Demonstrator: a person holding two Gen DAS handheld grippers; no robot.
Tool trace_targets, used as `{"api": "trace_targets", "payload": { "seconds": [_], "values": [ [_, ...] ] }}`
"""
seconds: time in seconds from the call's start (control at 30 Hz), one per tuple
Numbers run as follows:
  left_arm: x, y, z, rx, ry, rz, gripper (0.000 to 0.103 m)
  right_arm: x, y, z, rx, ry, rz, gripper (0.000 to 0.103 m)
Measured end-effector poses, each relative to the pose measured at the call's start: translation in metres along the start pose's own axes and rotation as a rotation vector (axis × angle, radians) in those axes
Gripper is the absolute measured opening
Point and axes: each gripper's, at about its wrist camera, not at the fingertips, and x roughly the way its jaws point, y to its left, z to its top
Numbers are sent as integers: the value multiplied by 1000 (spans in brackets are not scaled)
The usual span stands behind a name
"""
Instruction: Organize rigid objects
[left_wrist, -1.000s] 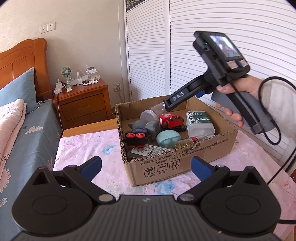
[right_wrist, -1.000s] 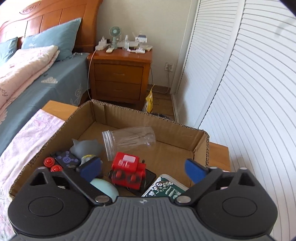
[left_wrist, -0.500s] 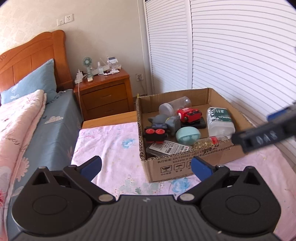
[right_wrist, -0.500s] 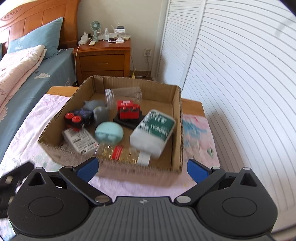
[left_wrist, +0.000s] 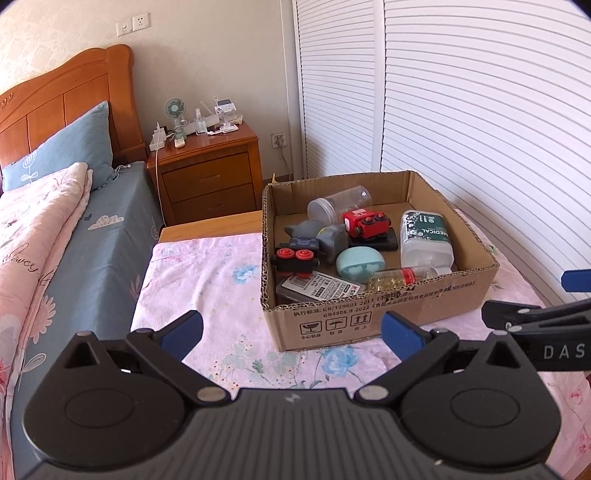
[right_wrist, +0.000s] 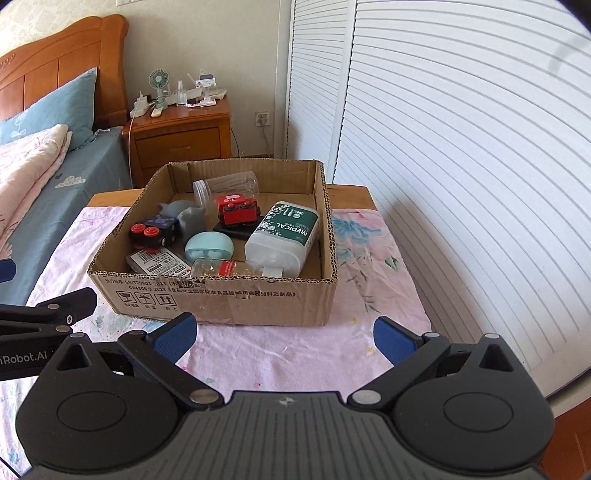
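Observation:
An open cardboard box (left_wrist: 369, 317) (right_wrist: 221, 299) stands on a pink floral cloth. Inside lie a red toy truck (left_wrist: 365, 221) (right_wrist: 236, 210), a green-labelled white medical bottle (left_wrist: 424, 236) (right_wrist: 284, 236), a clear jar (left_wrist: 340, 201) (right_wrist: 225, 184), a mint oval case (left_wrist: 360, 260) (right_wrist: 208, 248), a grey figure (left_wrist: 317, 234) (right_wrist: 186, 218), a black toy with red wheels (left_wrist: 295, 258) (right_wrist: 151, 232), a small red-banded bottle (left_wrist: 402, 277) (right_wrist: 225, 267) and a labelled flat pack (left_wrist: 317, 286) (right_wrist: 159, 263). My left gripper (left_wrist: 291, 332) and right gripper (right_wrist: 282, 334) hang open and empty before the box, side by side.
A bed (left_wrist: 44, 229) with a pink quilt and blue pillow lies left. A wooden nightstand (left_wrist: 207, 173) with a small fan and clutter stands behind. White louvred doors (left_wrist: 461, 110) run along the right. The cloth-covered table (right_wrist: 369, 280) ends close to the right.
Both grippers pulled back from the box toward me. The right gripper, earlier above the box's contents, now sits low beside the left one, empty.

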Motion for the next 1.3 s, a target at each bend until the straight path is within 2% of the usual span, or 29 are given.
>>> {"api": "trace_targets", "payload": {
  "seconds": [1.3],
  "values": [
    [-13, -4, 2, -7, 8, 17, 102, -14, -5, -3, 18, -34, 10, 103]
  ]
}}
